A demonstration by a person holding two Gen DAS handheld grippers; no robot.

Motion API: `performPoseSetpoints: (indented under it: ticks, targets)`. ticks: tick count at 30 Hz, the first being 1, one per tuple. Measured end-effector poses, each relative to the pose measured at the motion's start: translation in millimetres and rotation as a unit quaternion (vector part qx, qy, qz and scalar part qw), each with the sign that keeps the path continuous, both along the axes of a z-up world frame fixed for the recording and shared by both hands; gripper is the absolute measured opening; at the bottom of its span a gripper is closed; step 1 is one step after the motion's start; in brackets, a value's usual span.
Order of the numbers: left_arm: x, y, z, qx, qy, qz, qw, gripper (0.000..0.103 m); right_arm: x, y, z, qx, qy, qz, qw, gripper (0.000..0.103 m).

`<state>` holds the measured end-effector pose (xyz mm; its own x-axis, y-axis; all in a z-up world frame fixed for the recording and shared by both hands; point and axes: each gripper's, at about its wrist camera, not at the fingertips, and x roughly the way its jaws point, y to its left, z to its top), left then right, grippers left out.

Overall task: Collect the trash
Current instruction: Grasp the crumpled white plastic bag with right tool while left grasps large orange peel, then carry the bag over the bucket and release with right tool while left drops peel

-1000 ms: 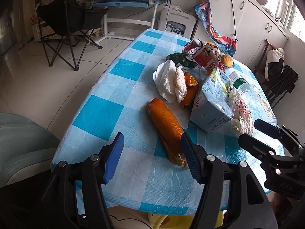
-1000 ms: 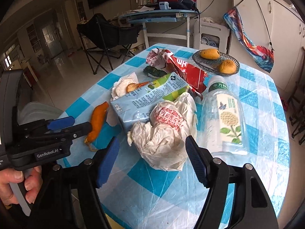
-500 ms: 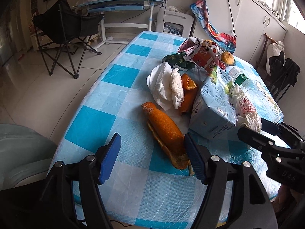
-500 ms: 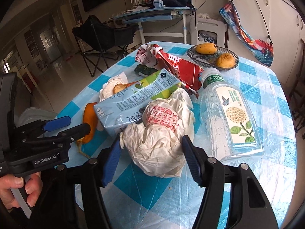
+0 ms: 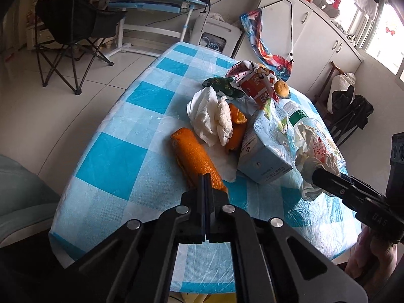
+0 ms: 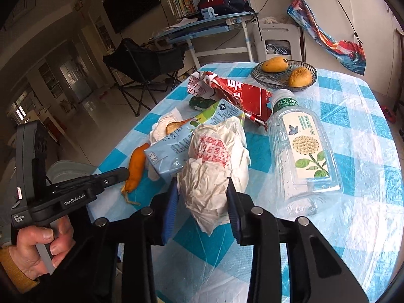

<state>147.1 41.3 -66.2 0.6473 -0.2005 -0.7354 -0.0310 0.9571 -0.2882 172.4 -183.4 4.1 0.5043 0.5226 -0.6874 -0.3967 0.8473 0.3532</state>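
On the blue-checked table [image 5: 113, 159] lies a long orange peel [image 5: 194, 156]. My left gripper [image 5: 205, 179] is shut on the peel's near end. In the right wrist view the left gripper [image 6: 123, 173] meets the orange peel [image 6: 137, 164] from the left. A crumpled white paper wrapper [image 6: 214, 161] with red print fills my right gripper [image 6: 203, 197]. Its jaws are closing and the blue pads press on both sides of the wrapper. The left wrist view shows the right gripper [image 5: 318, 174] at the wrapper [image 5: 315, 151].
Behind the wrapper lie a pale blue carton [image 6: 174, 146], a plastic bottle [image 6: 300, 146], a red snack bag [image 6: 240, 91], white tissue [image 5: 209, 116], a green packet [image 5: 222, 85] and a fruit bowl [image 6: 267, 80]. A folding chair [image 5: 70, 25] stands on the floor to the left.
Both grippers' jaws closed: the left ones came together at the peel's near end, the right ones narrowed onto the paper wrapper. Both hands edged slightly nearer to the trash.
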Motion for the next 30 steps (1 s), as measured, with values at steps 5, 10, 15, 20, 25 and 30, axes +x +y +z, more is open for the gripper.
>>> performPoseSetpoints:
  ticks: [5, 10, 15, 20, 25, 30]
  targets:
    - [-6, 3, 3, 0.000, -0.003, 0.008, 1.0000, 0.001, -13, -3, 4, 0.006, -0.002, -0.005, 1.000, 0.036]
    - [-2, -10, 10, 0.036, -0.014, 0.036, 0.9986, 0.063, -24, -7, 4, 0.010, 0.001, -0.010, 1.000, 0.036]
    - [3, -16, -8, 0.055, 0.012, 0.017, 0.9983, 0.024, -57, -10, 16, 0.016, 0.002, 0.004, 1.000, 0.036]
    - [-13, -4, 6, 0.039, -0.014, 0.005, 0.9991, 0.014, -116, -11, 4, 0.023, 0.051, 0.032, 0.998, 0.037]
    - [-44, 3, 25, 0.002, -0.043, -0.019, 0.9989, 0.012, -158, 7, -25, -0.017, 0.130, 0.083, 0.988, 0.041]
    - [-75, -13, 38, -0.002, -0.052, -0.077, 0.9957, 0.012, -163, 12, -32, -0.068, 0.132, 0.069, 0.986, 0.054]
